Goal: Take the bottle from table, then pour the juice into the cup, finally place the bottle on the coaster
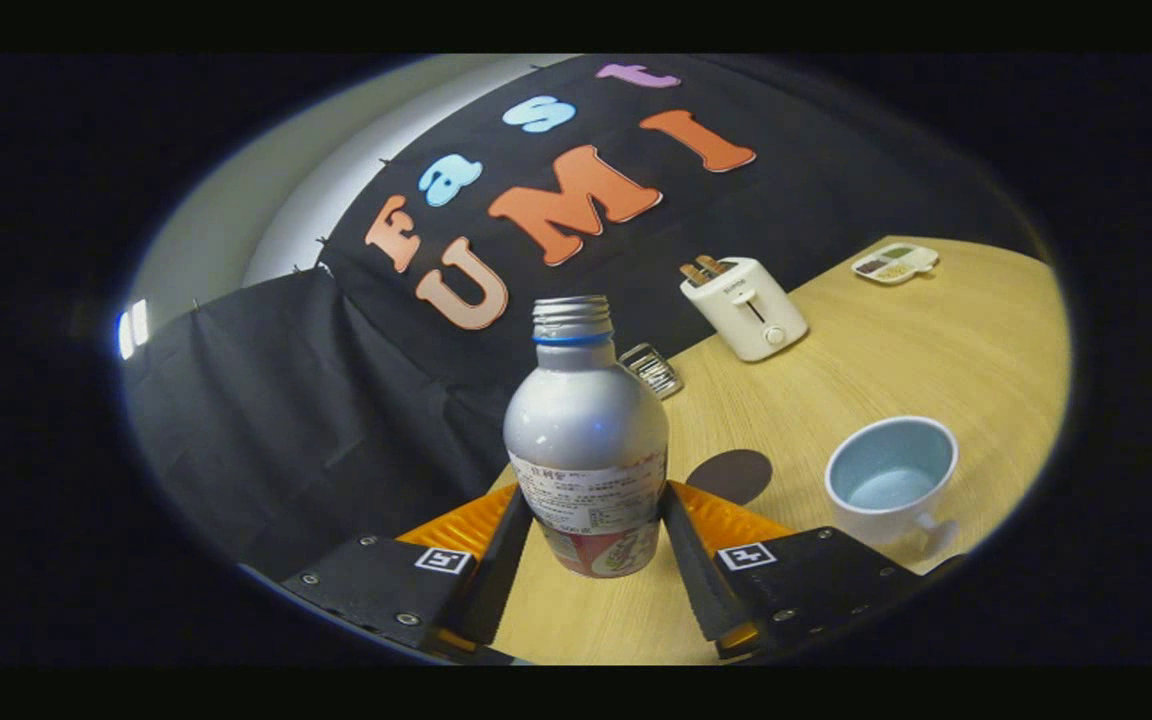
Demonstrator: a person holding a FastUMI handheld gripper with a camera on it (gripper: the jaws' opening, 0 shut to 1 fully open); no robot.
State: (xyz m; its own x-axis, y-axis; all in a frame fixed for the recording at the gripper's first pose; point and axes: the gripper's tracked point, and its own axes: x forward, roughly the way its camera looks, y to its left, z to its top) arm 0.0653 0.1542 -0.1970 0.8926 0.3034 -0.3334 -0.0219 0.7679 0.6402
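Note:
A silver bottle (586, 430) with an open threaded neck and a printed label stands between my two fingers, and both press on its lower body. My gripper (591, 535) is shut on it, and the bottle looks raised a little above the wooden table (936, 360). A white cup (891, 480) with a pale blue inside stands to the right, just beyond the right finger, its handle toward me. A dark round coaster (731, 475) lies flat on the table between the bottle and the cup.
A white toaster (746, 305) with two slices in it stands farther back on the table. A small metal object (652, 370) lies near the table's far edge behind the bottle. A white tray (896, 263) with small compartments rests at the far right.

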